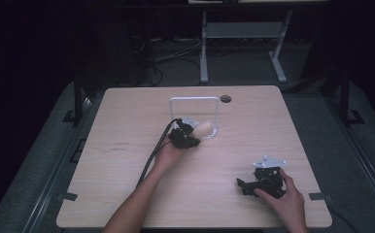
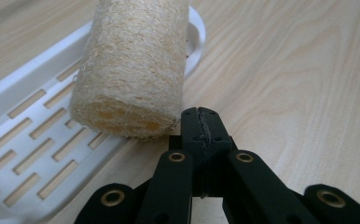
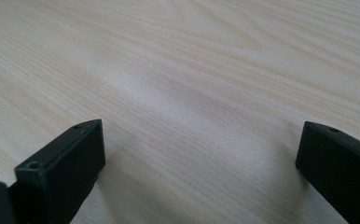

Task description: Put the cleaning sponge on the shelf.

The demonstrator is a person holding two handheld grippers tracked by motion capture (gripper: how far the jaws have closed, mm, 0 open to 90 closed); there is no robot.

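- My left claw [image 2: 200, 122] has its jaws pressed together on nothing, its tip just beside the pale fibrous loofah cylinder [image 2: 134, 65].
- That loofah lies on the white slotted plastic tray [image 2: 26, 121].
- My right claw [image 3: 199, 158] gapes wide above the light wooden surface [image 3: 192, 60], well apart from the tray.

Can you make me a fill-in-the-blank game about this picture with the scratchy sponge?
1. The loofah sponge lies on a white slotted ____.
2. The jaws of the left gripper are ____, with nothing between them.
3. The jaws of the right gripper are ____ over bare wood.
4. The table is made of light ____.

Missing words: tray; shut; open; wood
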